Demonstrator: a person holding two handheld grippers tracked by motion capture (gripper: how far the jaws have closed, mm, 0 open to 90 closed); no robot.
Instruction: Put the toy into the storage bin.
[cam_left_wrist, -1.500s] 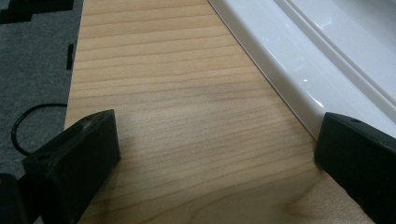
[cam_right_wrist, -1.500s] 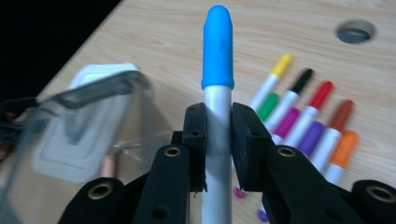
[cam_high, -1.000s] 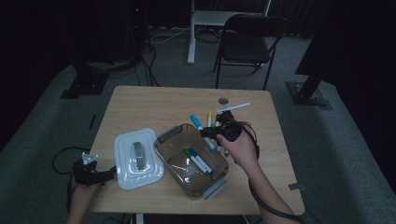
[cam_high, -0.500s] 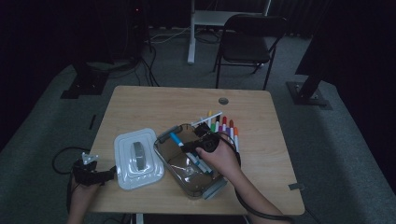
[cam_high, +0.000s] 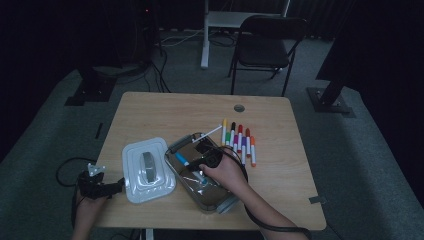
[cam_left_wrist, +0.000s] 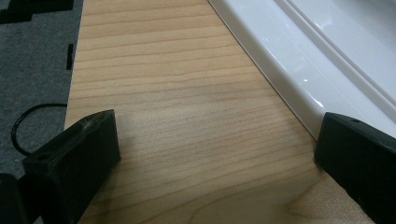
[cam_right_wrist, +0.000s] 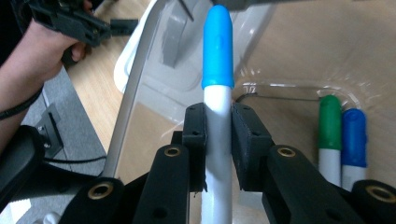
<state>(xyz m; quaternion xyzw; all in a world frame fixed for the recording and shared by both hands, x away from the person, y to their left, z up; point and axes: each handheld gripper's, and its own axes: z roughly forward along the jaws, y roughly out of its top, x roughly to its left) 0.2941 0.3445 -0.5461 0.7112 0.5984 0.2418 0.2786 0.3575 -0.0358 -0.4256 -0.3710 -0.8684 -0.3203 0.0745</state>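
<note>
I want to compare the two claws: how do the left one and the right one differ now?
The left claw is open and holds nothing; the right claw is shut on a blue-capped marker. The left rests by the white lid; the right is inside the clear box. Both have black jaws.

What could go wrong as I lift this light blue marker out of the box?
The right gripper holds the light blue marker by its white barrel, well below the cap; its long end could catch the clear box rim or swing. The green marker and blue marker lie close beside it and might get nudged. The left gripper sits open beside the white lid, steadying nothing.
</note>
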